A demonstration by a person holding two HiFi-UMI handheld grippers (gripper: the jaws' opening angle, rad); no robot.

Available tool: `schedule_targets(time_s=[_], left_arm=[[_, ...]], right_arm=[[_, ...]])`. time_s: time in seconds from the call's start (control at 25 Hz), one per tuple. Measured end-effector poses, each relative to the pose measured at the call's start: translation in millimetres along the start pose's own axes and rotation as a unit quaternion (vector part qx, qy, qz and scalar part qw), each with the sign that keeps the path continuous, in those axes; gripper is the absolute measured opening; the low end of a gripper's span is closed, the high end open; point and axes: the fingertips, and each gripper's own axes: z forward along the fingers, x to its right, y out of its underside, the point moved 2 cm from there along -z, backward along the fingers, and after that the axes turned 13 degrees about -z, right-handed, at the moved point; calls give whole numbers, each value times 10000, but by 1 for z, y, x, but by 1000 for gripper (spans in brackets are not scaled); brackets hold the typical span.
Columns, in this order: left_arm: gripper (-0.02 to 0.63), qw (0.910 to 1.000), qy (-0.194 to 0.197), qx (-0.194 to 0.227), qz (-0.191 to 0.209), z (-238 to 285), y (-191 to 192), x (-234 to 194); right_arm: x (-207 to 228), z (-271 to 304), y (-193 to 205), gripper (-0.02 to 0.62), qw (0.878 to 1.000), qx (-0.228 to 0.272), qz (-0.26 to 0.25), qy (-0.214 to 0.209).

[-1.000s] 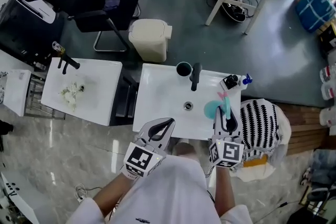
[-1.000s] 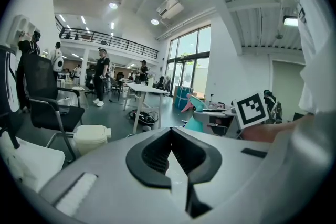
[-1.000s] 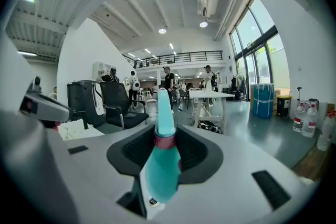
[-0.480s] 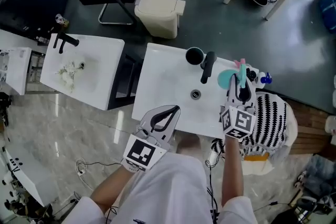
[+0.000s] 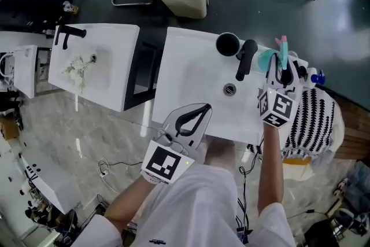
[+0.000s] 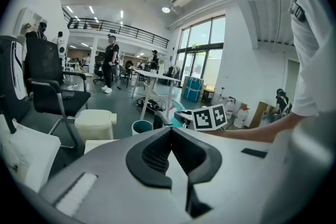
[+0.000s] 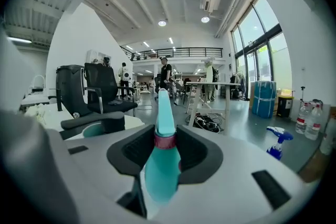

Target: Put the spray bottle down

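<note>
A: Holding what in the right gripper (image 7: 166,135)?

B: Clamped on the bottle (image 5: 269,58), right at the pink ring (image 7: 165,141) on the neck. Held over the back right corner of the sink (image 5: 191,78), just beside the tap (image 5: 245,59).

A: And the left gripper (image 5: 202,111)?

B: Pinched shut on nothing, out over the near side of the sink. Leave there, out of the way.

A: Touching down yet?

B: Cannot tell from up here. Probably not let go of, going by that tight hold.

A: Put down where?

B: On the flat white part behind the tap, most likely. Keep clear of the cup (image 5: 227,43) and the blue sprayer (image 7: 275,144) close by.

A: Go fast?

B: No. Keep standing straight and lower slowly till the bottom sits flat. Only then open wide. After that, pull straight back, so as not to knock over.

A: Watch out for what?

B: Slipping off the flat part into the bowl. Wobbling too, with a grip so high on the neck. Bumping the tap on the way down.
</note>
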Motion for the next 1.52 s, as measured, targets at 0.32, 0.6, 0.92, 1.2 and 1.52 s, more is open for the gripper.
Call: schedule_targets(time_s=[0.32,0.6,0.92,1.2,1.52], left_arm=[[2,9995,90,-302,-61,16,15,2],[2,9993,193,-306,-70,20,15,8],[2,9994,245,-262,-1,12,16,12],[2,9993,281,-231,75,-3,19,18],[2,9994,275,-194,109,-19,19,23]], right_arm=[[4,10,13,121,9999,76,-33,66],[0,12,15,124,10000,4,-54,75],[-1,6,9,137,9999,35,-88,73],[1,2,11,137,9998,-46,-144,111],[6,-13,1,149,9996,44,-169,224]])
